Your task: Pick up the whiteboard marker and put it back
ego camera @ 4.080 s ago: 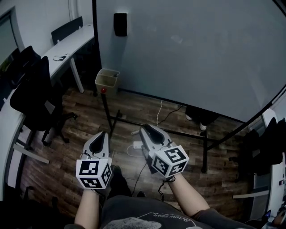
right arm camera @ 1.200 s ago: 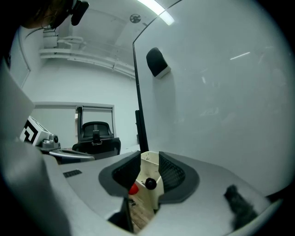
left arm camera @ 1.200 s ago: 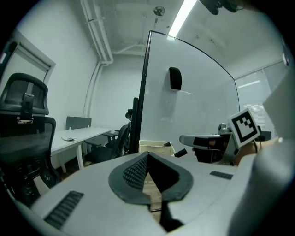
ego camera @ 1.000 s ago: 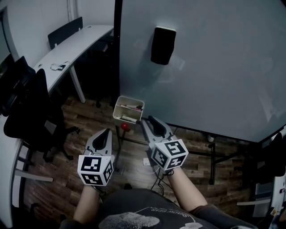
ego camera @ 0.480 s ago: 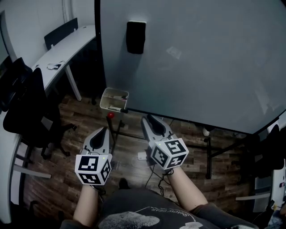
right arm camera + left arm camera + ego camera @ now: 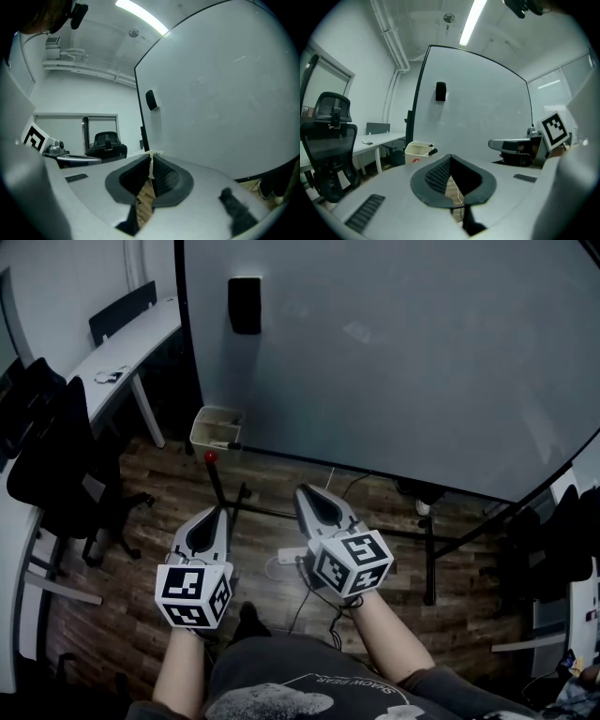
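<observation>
The left tongs (image 6: 450, 158) sit pressed together and empty, the right tongs (image 6: 151, 159) have just been closing, tips meeting on nothing, while the whiteboard marker (image 6: 431, 151) pokes from the white box (image 6: 417, 151) at the whiteboard (image 6: 394, 352), well apart from both.

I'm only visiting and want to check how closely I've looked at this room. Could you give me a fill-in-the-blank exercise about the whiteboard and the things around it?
1. The eraser stuck on the whiteboard is ____ in colour.
2. In the head view, the box hangs at the whiteboard's lower ____ corner.
3. The small knob just under the box is ____.

Missing words: black; left; red.
</observation>
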`<state>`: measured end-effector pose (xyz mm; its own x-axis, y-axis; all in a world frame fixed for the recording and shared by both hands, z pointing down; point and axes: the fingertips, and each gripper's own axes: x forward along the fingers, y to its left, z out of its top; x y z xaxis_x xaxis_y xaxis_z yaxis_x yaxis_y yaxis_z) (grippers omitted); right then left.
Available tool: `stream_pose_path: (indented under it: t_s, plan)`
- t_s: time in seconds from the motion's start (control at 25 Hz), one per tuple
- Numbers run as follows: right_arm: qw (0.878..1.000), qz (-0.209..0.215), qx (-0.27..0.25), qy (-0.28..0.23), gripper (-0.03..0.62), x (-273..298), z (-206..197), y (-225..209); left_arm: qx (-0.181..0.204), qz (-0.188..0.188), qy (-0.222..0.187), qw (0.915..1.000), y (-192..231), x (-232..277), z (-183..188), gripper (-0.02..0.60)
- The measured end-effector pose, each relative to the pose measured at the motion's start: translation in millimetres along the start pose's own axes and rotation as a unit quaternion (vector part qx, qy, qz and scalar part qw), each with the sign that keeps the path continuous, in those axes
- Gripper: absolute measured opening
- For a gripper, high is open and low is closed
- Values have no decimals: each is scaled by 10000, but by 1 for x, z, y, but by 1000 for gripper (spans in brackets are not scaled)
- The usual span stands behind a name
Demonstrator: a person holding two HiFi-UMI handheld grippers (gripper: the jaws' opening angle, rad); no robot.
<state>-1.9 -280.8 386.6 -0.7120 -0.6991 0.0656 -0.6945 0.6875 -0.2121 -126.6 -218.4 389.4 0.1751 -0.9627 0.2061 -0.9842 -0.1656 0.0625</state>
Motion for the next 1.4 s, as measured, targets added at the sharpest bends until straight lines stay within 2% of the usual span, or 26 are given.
stream_pose_path:
  t_s: [0.4, 0.68, 1.04, 1.4]
  plan:
    - [9999, -58, 89, -48, 26, -92, -5, 1, 13, -84, 33, 10000, -67, -49, -16, 13]
    - [9998, 24, -20, 175, 26, -143, -24, 12, 30, -4, 74, 10000, -100, -85, -30, 14]
    - [9989, 191, -21, 436, 22, -171, -45, 28, -106, 184, 227, 9995, -113, -118, -55, 14]
    - [9982, 309, -6, 507, 21, -181, -54, 35, -141, 350, 314, 9988, -114, -129, -67, 13]
